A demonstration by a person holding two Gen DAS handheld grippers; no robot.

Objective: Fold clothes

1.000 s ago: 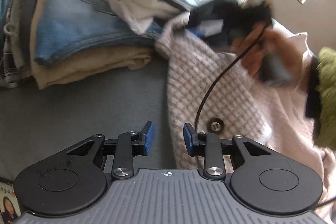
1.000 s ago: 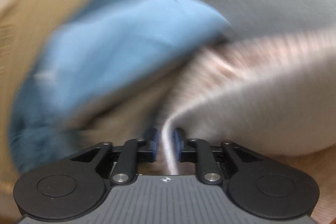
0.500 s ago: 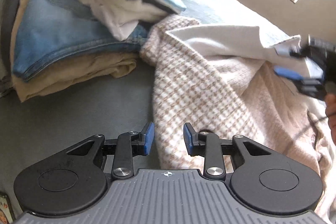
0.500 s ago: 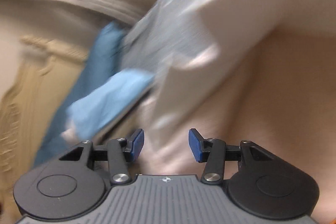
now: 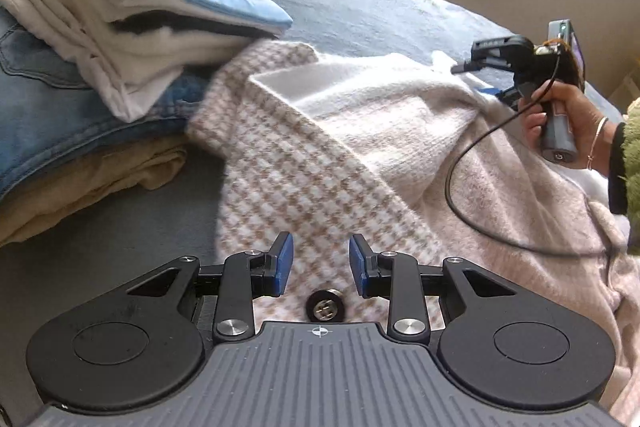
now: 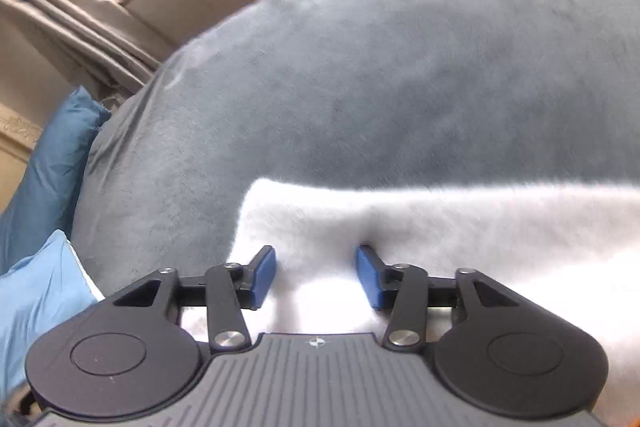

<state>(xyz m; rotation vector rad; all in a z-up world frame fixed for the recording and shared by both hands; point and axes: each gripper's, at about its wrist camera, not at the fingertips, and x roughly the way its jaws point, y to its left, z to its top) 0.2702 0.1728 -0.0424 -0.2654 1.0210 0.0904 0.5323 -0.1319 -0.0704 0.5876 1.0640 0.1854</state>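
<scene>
Grey-blue plush bedspread (image 6: 400, 75) underfoot of everything, beige wall and bright window ledge behind it. Spread across the bedspread: pale pink-and-cream knit cardigan (image 5: 400, 155), houndstooth-patterned front panel (image 5: 288, 187) up, one plain cream flap folded back over it. Dark round button (image 5: 325, 308) on the patterned panel, just ahead of the left gripper's body. Left gripper (image 5: 319, 264) low over the patterned panel, blue-padded jaws parted, nothing between them but knit below; touching the cloth or just above it, cannot tell. Off to the left, touching the cardigan's upper edge: stack of folded clothes (image 5: 80, 75) with tan trousers at the bottom, blue jeans above, white garments over those, light blue top uppermost. Far right in the left wrist view: right gripper (image 5: 494, 71) in a person's hand (image 5: 568, 123), green fuzzy sleeve (image 5: 630, 155) and thin bracelet at the wrist, black cable (image 5: 464, 195) looping down over the knit. In the right wrist view: right gripper (image 6: 316, 277) with jaws wide apart over the cream edge of the cardigan (image 6: 440, 227), fuzzy fabric lying in the gap, not pinched. Beyond that edge, bare bedspread; at the left margin, darker blue pillow (image 6: 48, 179) and a corner of the light blue top (image 6: 36, 291). Slight motion blur on the cream fabric.
</scene>
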